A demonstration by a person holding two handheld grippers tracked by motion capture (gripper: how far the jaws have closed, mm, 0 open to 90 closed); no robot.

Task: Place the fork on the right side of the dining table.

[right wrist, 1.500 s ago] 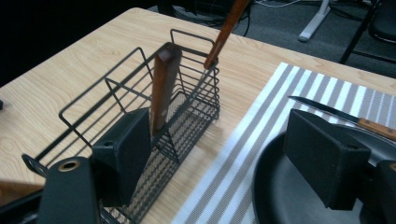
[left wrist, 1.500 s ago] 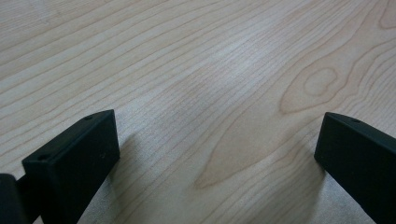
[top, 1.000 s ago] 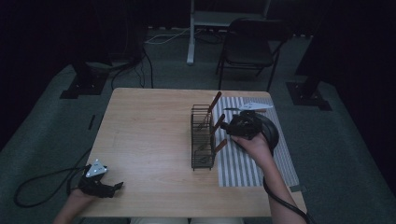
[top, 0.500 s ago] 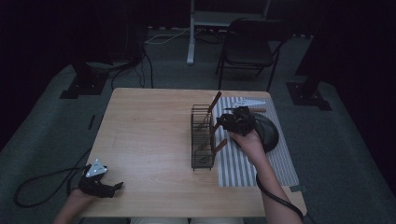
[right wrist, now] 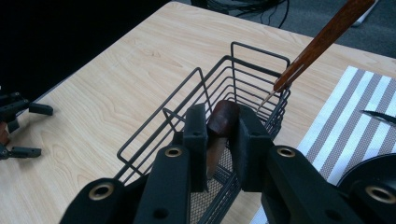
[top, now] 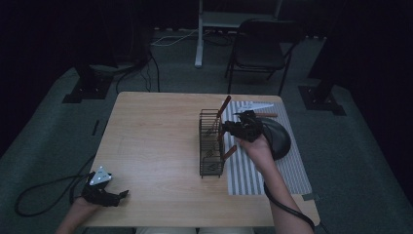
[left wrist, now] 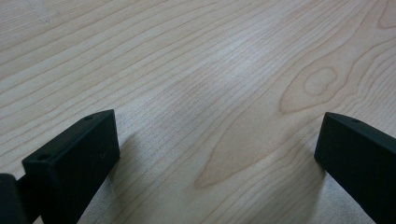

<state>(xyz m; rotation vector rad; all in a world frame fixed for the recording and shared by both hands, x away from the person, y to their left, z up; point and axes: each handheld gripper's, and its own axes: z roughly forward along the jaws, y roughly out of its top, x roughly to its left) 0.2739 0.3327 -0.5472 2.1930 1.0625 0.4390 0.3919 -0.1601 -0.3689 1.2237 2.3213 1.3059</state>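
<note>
Wooden utensil handle (right wrist: 223, 119) in the wire caddy (right wrist: 243, 79), right of the bench's middle, is pinched by the right hand-held gripper (right wrist: 219, 135), whose jaws have just closed; next, probably a straight lift. Left hand-held gripper (top: 104, 190) rests wide open, empty.

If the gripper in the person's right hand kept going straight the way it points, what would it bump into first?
Probably the black wire basket. The right gripper, shut on a brown wooden handle, points at the basket's rim, with the light wooden table beyond. Depth is hard to judge, so it might skim just over the rim.
</note>
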